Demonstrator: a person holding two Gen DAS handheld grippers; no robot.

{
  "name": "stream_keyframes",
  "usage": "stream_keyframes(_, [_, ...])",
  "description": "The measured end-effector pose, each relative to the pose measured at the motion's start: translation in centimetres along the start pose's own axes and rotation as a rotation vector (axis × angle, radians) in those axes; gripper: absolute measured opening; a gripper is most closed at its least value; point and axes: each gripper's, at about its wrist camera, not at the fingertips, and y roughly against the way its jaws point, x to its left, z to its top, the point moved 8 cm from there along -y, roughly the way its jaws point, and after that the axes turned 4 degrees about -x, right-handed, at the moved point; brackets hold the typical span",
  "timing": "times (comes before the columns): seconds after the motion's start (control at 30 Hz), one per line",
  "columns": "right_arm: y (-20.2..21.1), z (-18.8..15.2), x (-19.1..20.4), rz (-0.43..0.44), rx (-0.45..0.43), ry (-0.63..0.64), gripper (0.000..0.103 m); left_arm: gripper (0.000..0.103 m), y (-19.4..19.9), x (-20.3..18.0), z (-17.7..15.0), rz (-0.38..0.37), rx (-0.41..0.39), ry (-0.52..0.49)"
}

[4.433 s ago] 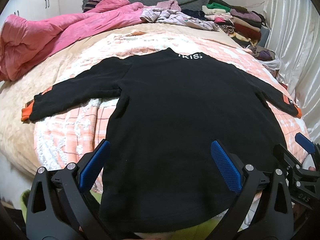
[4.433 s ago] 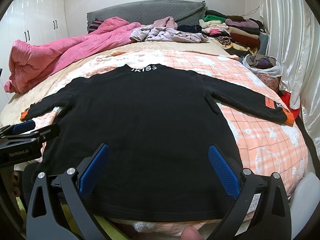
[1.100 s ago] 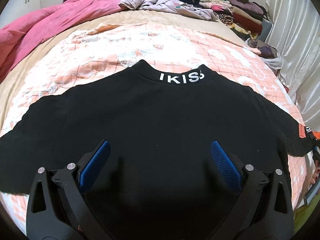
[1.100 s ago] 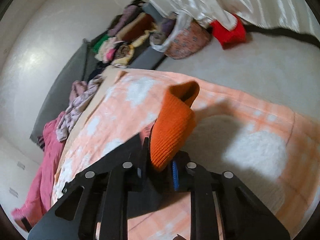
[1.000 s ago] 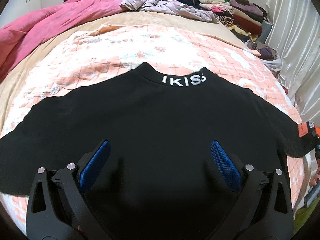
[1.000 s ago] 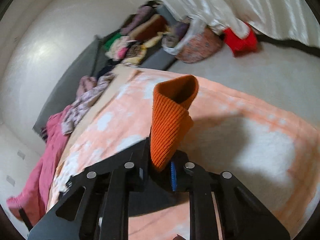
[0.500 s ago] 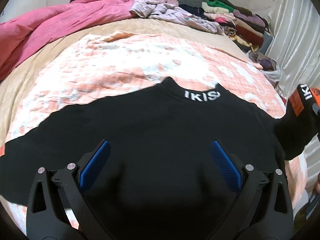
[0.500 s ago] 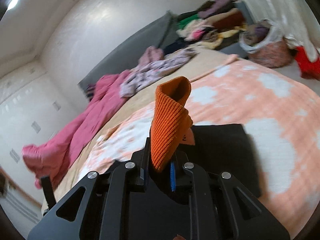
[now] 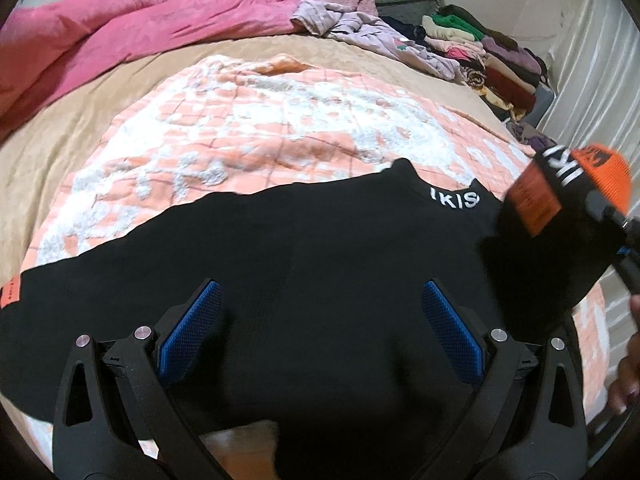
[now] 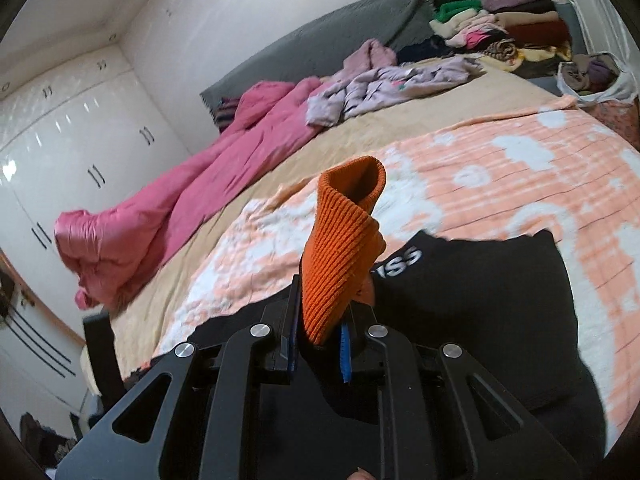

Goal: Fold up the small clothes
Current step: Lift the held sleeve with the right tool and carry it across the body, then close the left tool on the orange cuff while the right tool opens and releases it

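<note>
A black long-sleeved sweater [image 9: 320, 264] with white collar lettering lies flat on the orange-and-white blanket [image 9: 256, 136]. My left gripper [image 9: 320, 320] is open and empty, low over the sweater's body. My right gripper [image 10: 320, 340] is shut on the sweater's orange ribbed cuff [image 10: 340, 248] and holds the right sleeve lifted over the body near the collar. That sleeve, with its orange cuff [image 9: 600, 172], shows at the right of the left wrist view. The left sleeve [image 9: 40, 292] lies stretched out flat.
A pink duvet [image 9: 120, 32] lies bunched at the far left of the bed. Loose lilac clothes [image 10: 392, 84] lie near the grey headboard [image 10: 320, 40]. Folded clothes are stacked at the far right [image 10: 504, 24]. White wardrobes [image 10: 60, 152] stand to the left.
My right gripper has carried the orange cuff up off the blanket and inward over the sweater toward the collar. My left gripper has shifted left over the sweater's body and stays open.
</note>
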Motion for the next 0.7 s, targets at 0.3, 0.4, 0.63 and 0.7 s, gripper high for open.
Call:
stream_keyframes(0.3, [-4.5, -4.0, 3.6, -0.002, 0.109, 0.053, 0.017, 0.094, 0.5, 2.3, 0.7, -0.128, -0.012, 0.147])
stream_keyframes(0.4, [-5.6, -5.3, 4.2, 0.016, 0.144, 0.056, 0.023, 0.094, 0.4, 2.4, 0.8, -0.161, -0.008, 0.177])
stream_keyframes(0.63, [-6.0, -7.0, 5.0, 0.061, 0.167, 0.051, 0.046, 0.089, 0.6, 2.3, 0.9, -0.226, -0.007, 0.225])
stream_keyframes(0.7, [-5.4, -6.8, 4.8, 0.055, 0.159, 0.062, 0.047, 0.083, 0.3, 1.9, 0.6, -0.252, 0.011, 0.237])
